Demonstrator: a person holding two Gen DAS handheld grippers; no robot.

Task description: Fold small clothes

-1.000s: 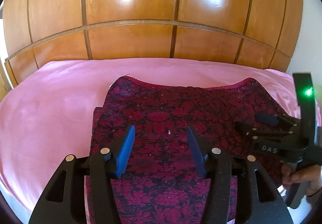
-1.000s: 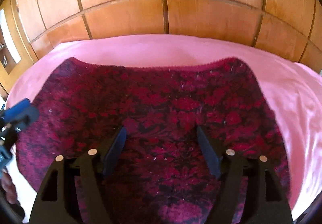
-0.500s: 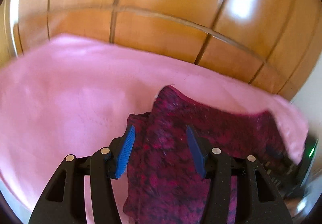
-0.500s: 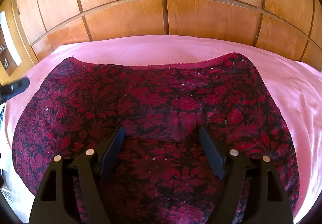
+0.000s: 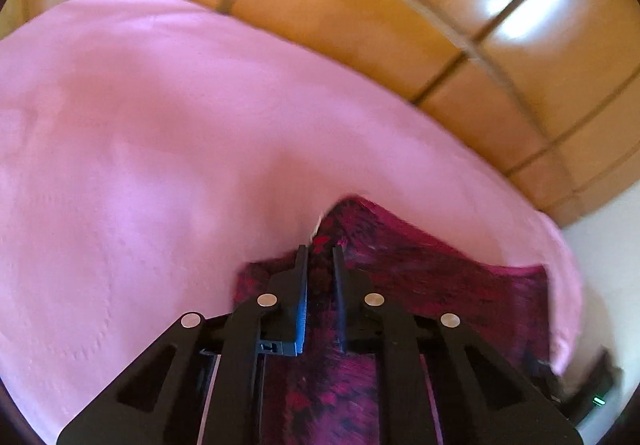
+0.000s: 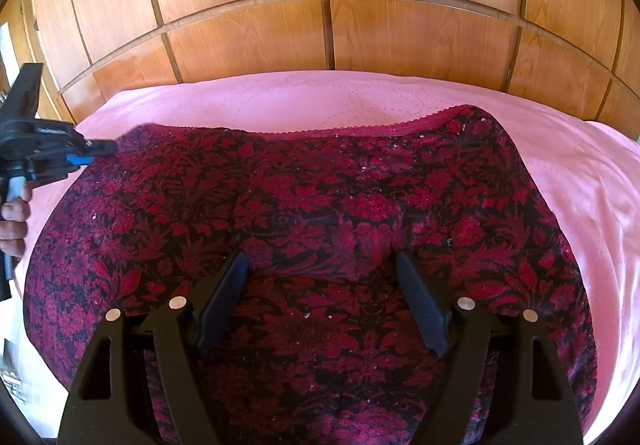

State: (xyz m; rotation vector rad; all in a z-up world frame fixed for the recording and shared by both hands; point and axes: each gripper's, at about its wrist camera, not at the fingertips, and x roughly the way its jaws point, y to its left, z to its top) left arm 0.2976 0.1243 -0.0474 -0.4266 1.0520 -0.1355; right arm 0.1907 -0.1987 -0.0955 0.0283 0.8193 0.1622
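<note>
Where the pink bedsheet runs out to the left of the right gripper, a hand holds the left gripper by its grip, its black fingers level and pointed at the far left corner of the dark red floral garment. In the left wrist view that gripper has its jaws drawn narrow, having just been closing, with a peak of the garment's corner standing up between and just ahead of the fingertips; the blur keeps me from telling whether the pads truly pinch the cloth or only flank it. One pad shows blue along its inner face. To the left of the left gripper lies bare pink sheet, and the rest of the garment trails off to its right.

The garment lies spread flat across the bed, directly ahead of and beneath the right gripper, its scalloped red hem along the far edge. The right gripper's jaws stand wide apart over the middle of the cloth, nothing pressed between them. To its right the garment ends in a curved edge, with more pink sheet beyond. Behind everything, past the far side of the bed, stands a wall of glossy wooden panels.
</note>
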